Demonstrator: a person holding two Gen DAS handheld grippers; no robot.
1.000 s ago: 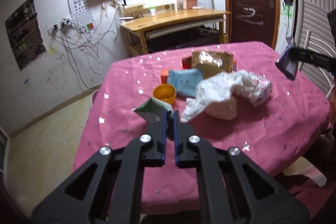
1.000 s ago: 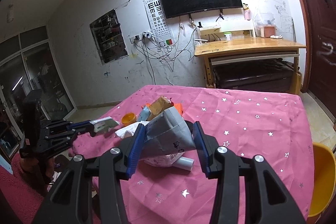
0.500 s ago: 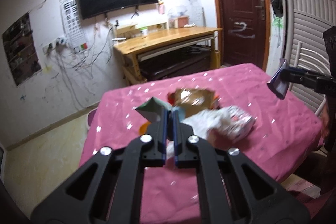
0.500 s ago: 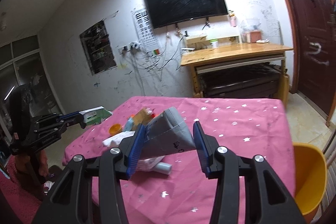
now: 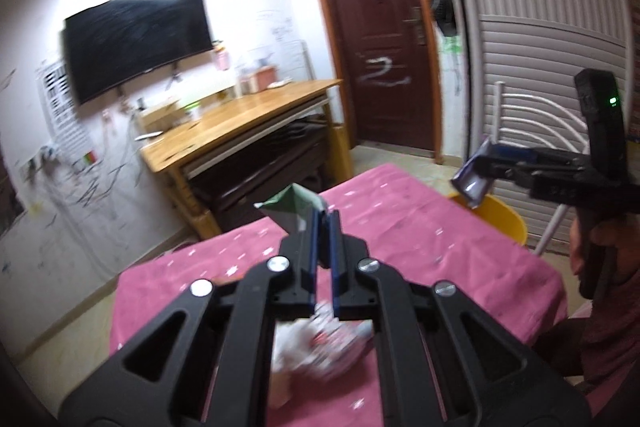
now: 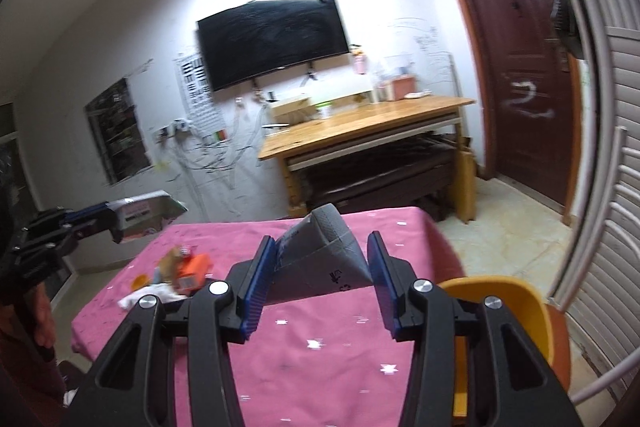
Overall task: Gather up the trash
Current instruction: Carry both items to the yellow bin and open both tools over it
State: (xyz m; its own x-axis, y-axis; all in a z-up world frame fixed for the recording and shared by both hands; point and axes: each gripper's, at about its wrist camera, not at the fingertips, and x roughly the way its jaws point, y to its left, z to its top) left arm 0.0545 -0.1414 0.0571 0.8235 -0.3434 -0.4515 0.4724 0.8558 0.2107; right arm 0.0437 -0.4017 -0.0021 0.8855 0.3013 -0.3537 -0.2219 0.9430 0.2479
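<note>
Though blurred, probably bag (image 5: 320, 343) under left tongs (image 5: 323, 217).

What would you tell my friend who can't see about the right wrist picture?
The right gripper holds a crumpled grey packet above a pink star-patterned table. At left, the left gripper holds a small carton, with more trash on the table and a yellow bin at right.

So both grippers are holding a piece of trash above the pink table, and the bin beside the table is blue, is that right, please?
Not quite: the bin is yellow, as the right wrist view shows. The left gripper does hold a green-and-white carton and the right gripper a grey pouch, both above the pink table.
</note>
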